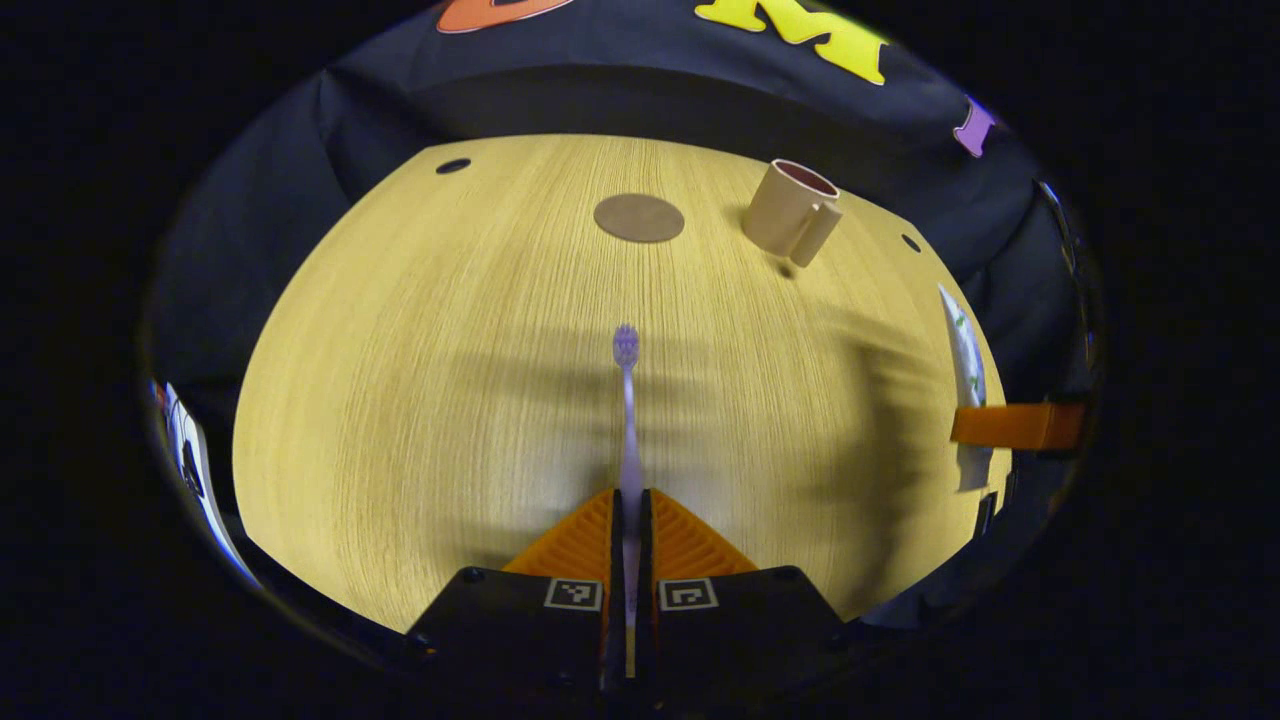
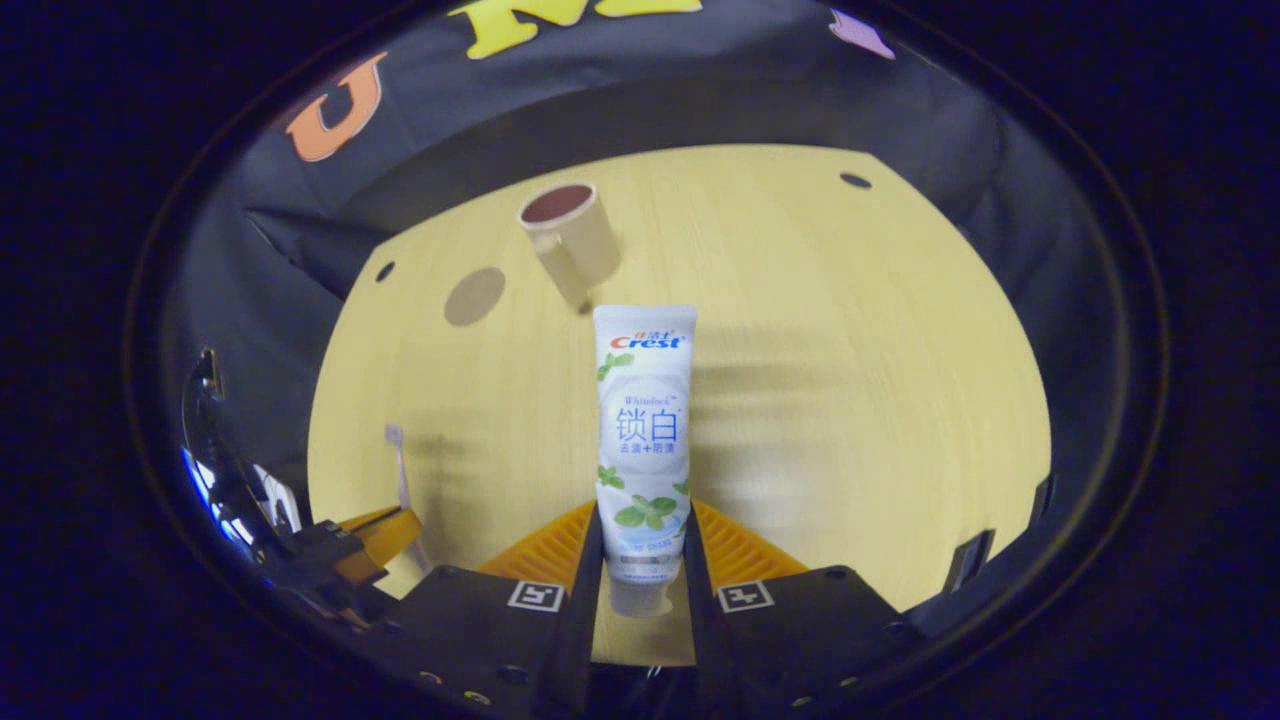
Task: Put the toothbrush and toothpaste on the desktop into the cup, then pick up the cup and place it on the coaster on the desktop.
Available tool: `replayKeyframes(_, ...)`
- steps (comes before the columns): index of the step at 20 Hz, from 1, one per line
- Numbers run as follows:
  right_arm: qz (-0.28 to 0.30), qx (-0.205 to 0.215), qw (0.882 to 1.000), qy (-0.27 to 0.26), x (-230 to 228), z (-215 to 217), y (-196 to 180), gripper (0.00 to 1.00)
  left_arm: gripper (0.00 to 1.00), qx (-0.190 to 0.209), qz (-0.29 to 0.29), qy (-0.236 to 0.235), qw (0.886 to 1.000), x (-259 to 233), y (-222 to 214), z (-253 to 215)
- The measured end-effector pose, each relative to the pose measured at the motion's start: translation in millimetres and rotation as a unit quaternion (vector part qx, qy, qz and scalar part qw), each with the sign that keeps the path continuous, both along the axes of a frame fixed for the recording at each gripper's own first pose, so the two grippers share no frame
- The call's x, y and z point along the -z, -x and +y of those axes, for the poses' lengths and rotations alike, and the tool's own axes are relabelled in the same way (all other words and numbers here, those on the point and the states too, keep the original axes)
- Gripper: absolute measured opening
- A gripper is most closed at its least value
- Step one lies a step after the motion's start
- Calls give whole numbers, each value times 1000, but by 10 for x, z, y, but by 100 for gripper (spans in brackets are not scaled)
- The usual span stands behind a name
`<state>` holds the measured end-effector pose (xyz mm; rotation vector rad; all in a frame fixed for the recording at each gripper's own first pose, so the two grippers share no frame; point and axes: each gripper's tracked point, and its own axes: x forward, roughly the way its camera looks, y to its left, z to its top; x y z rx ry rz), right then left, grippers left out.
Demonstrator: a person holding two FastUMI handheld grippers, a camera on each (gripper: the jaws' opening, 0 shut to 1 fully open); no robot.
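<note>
Left gripper (image 1: 630, 510): pinches purple plastic toothbrush (image 1: 628, 400) above wooden desktop (image 1: 400, 380). Right gripper (image 2: 642, 530): clamps white toothpaste tube (image 2: 645, 430), label legible in right gripper view. Beige handled cup (image 1: 790, 208) beside round brown coaster (image 1: 639, 217), both far.

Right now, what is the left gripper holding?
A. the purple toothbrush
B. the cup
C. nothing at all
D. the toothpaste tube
A: in the left gripper view, the left gripper is shut on the handle of the purple toothbrush, whose bristled head points toward the coaster; the toothpaste tube is in the right gripper.
</note>
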<state>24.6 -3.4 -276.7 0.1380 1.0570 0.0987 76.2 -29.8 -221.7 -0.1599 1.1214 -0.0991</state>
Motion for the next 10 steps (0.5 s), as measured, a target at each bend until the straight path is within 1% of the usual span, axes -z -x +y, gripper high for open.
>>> replayKeyframes(3,-77,-10,997,4,-403,95,-476,40,6,1,-32,0,999,-201,-128,-21)
replayKeyframes(6,-141,-16,990,-7,-664,294,-982,40,6,-7,-67,2,998,-392,-278,-5)
replayKeyframes(8,-190,-26,981,-9,-831,425,-1285,40,6,-22,-94,4,995,-542,-409,45)
replayKeyframes(9,-215,-32,976,-7,-930,473,-1411,40,6,-33,-109,4,994,-642,-499,98)
replayKeyframes(10,-240,-38,970,-8,-1025,560,-1615,40,7,-41,-119,6,992,-719,-564,135)
